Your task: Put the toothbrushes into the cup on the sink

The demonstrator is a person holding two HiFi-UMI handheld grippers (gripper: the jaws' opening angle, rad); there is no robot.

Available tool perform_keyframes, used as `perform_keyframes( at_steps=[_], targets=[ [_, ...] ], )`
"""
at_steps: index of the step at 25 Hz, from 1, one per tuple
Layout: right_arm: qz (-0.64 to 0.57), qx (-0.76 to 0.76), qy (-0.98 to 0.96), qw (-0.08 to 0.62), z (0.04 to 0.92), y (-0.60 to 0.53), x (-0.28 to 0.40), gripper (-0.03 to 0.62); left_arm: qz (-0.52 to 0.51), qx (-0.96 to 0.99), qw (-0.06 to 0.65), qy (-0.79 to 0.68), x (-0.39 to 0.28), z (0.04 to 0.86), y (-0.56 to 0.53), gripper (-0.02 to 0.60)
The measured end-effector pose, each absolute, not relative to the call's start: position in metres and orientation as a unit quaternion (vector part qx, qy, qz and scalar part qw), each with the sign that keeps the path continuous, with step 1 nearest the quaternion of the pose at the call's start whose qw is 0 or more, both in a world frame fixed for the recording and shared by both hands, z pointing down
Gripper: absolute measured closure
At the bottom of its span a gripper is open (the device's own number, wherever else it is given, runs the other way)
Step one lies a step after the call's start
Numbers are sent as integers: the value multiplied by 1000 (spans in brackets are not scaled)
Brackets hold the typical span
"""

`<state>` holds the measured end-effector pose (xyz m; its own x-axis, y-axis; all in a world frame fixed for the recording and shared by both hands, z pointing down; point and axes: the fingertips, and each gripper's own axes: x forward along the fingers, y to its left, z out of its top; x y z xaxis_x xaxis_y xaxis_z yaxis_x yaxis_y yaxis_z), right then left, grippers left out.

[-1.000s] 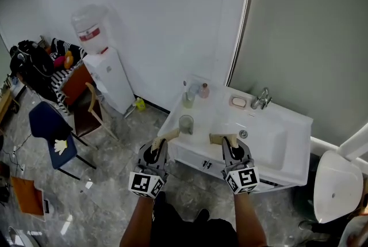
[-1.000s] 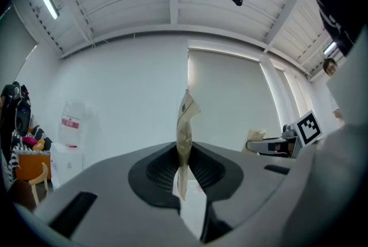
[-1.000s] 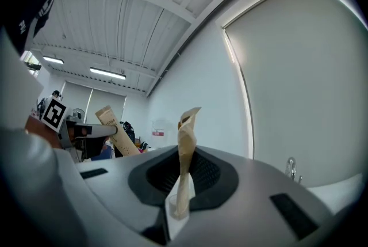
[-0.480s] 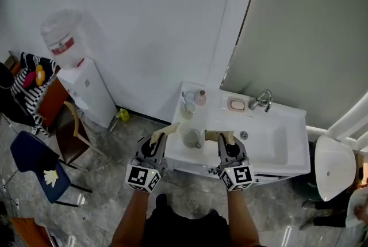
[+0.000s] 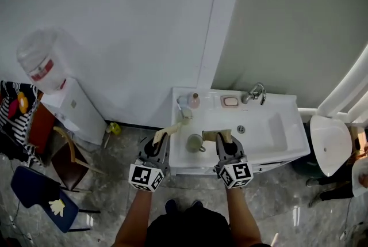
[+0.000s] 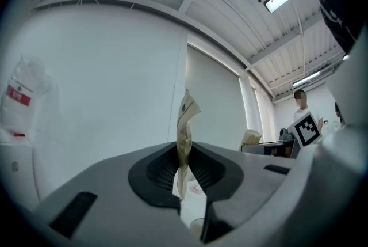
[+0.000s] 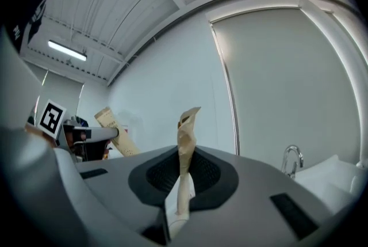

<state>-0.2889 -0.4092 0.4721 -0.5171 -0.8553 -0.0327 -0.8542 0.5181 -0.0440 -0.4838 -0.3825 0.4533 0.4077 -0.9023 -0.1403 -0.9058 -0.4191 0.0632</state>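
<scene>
A white sink (image 5: 276, 136) stands against the wall. A grey-green cup (image 5: 194, 142) sits on the sink's left ledge near the front edge. At the back left corner are a pale container (image 5: 184, 106) and a pink bottle (image 5: 195, 101); I cannot make out single toothbrushes there. My left gripper (image 5: 164, 133) hovers just left of the cup and my right gripper (image 5: 215, 136) just right of it. Both are shut, with only their tape-wrapped fingertips pressed together. The left gripper view shows its shut tips (image 6: 187, 107) pointing up at the wall, as does the right gripper view (image 7: 187, 119).
A faucet (image 5: 254, 92) and a soap dish (image 5: 230, 101) sit at the back of the sink. A water dispenser (image 5: 52, 84), a wooden chair (image 5: 69, 162) and a blue chair (image 5: 40, 197) stand to the left. A white fixture (image 5: 330, 145) is at the right.
The view has swung so the sink now lies straight ahead. Both grippers have come up to the sink's front edge, with the cup between them. Their jaws stay shut.
</scene>
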Motion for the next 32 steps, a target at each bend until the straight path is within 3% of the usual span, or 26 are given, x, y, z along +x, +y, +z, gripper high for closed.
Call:
perform_keyframes(
  at_steps=[32],
  targets=[
    [-60, -470, 881, -4, 601, -456, -298, 546, 73, -835, -20, 546, -467, 546, -424, 514]
  ],
)
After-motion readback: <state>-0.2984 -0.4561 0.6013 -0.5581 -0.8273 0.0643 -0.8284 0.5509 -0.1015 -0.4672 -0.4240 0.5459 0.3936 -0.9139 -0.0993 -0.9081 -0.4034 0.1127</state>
